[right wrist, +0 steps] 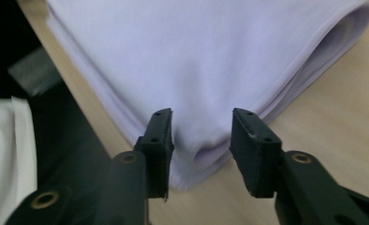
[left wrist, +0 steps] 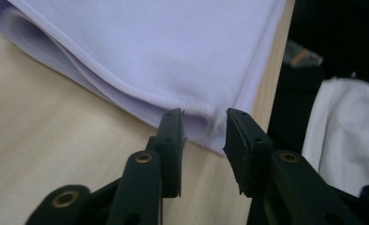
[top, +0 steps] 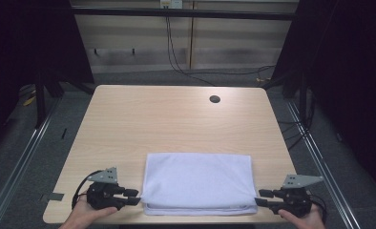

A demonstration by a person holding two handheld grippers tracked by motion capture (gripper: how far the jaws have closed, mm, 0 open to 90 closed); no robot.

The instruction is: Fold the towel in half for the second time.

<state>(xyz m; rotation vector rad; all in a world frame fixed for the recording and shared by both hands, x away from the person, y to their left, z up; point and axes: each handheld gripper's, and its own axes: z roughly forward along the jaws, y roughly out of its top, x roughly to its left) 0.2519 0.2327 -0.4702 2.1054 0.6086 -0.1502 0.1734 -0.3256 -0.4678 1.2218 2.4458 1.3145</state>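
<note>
A folded pale lavender towel [top: 198,179] lies at the near edge of the wooden table [top: 176,119]. My left gripper [top: 136,197] sits at the towel's near left corner, held by a hand. In the left gripper view the towel's folded corner [left wrist: 192,93] pokes between the parted jaws of the left gripper [left wrist: 203,119], unpinched. My right gripper [top: 259,197] is at the near right corner. Its own view shows the right gripper [right wrist: 201,117] open, with the rounded towel corner [right wrist: 196,70] lying in the gap between the jaws.
A dark round hole [top: 214,99] sits in the tabletop at the far right. The table's near edge runs just beside both corners. Black cables [top: 176,57] trail across the floor behind. White fabric [left wrist: 346,131] hangs below the table edge.
</note>
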